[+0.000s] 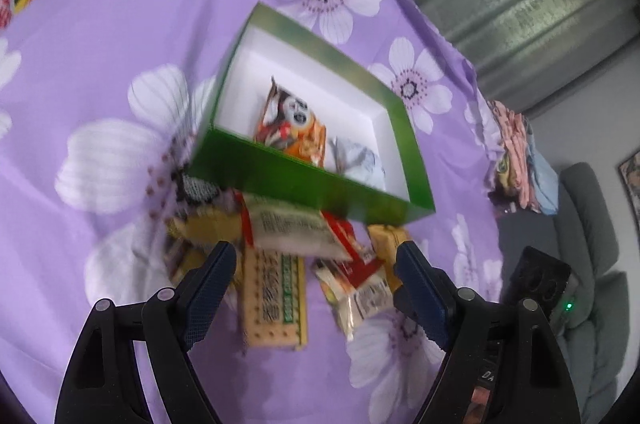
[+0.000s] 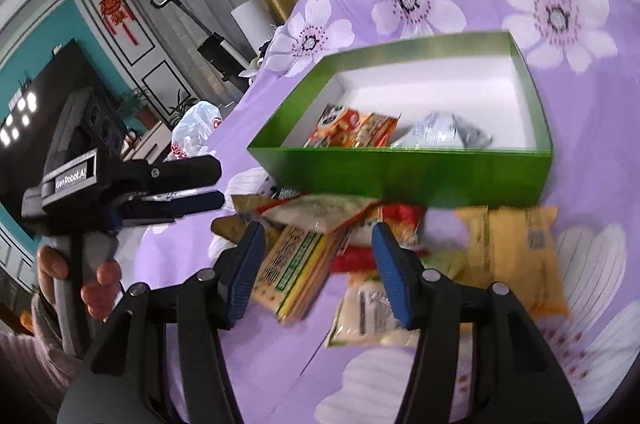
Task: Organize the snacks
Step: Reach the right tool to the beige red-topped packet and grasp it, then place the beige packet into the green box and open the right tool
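A green box (image 1: 296,180) (image 2: 404,172) with a white inside sits on the purple flowered cloth. An orange panda packet (image 1: 290,128) (image 2: 352,130) and a white-grey packet (image 1: 360,160) (image 2: 440,132) lie in it. In front of its near wall is a pile of loose snacks: a yellow-green cracker pack (image 1: 274,300) (image 2: 292,272), a white-green pouch (image 1: 292,228) (image 2: 320,212), a red-white packet (image 1: 356,276) and a yellow packet (image 2: 512,248). My left gripper (image 1: 314,256) (image 2: 218,182) hangs open over the pile, nothing between its pads. My right gripper (image 2: 318,230) is also open above the pile, touching nothing.
The purple cloth (image 1: 100,64) drops off at its far and right edges. Folded clothes (image 1: 520,160) lie at the right edge near a grey sofa (image 1: 592,264). A white plastic bag (image 2: 196,132) sits beyond the left edge. A hand (image 2: 100,288) holds the left gripper's handle.
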### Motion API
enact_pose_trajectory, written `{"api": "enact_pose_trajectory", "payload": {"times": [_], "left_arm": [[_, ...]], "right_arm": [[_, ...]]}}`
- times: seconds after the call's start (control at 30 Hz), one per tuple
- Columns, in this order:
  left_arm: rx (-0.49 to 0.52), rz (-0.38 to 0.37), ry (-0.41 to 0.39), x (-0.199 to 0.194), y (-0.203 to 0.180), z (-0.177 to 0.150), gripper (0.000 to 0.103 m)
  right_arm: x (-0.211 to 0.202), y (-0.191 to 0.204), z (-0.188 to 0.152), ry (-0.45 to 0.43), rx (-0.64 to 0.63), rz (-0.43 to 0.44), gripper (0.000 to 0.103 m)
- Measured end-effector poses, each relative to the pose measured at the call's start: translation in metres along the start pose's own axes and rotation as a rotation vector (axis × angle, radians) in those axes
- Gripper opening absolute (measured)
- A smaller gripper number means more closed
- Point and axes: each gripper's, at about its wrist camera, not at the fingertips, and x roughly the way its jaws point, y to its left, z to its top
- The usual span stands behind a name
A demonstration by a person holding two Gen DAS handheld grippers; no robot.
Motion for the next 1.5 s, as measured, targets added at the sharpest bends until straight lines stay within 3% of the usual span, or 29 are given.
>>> {"api": "enact_pose_trajectory", "payload": {"times": [0.37,0.63,0.77,0.9,0.97,1.23,1.5], "left_arm": [[-0.041,0.01,0.068,0.025,0.002,-0.011,0.082],[-0.122,0.034,0.076,0.045,0.007,0.003,0.081],[-0.142,0.05,0.072,0.048,0.01,0.008,0.071],[-0.127,0.082,0.09,0.054,0.014,0.006,0.051],[-0.128,0.086,0.091,0.054,0.018,0.006,0.047],[-0.032,0.163,0.076,0.053,0.015,0.009,0.035],[0.076,0.159,0.02,0.032,-0.009,0.003,0.027]], "right_arm": [[0.011,0.009,-0.002,0.035,-0.051,-0.041,0.047],[0.033,0.032,0.006,0.068,-0.392,-0.213,0.046],[0.047,0.047,0.008,0.102,-0.644,-0.27,0.037],[0.06,0.047,0.003,0.155,-0.8,-0.267,0.028],[0.069,0.044,0.0,0.18,-0.859,-0.287,0.023],[0.081,0.043,-0.002,0.217,-0.956,-0.289,0.015],[0.057,0.046,-0.004,0.131,-0.937,-0.301,0.012]]}}
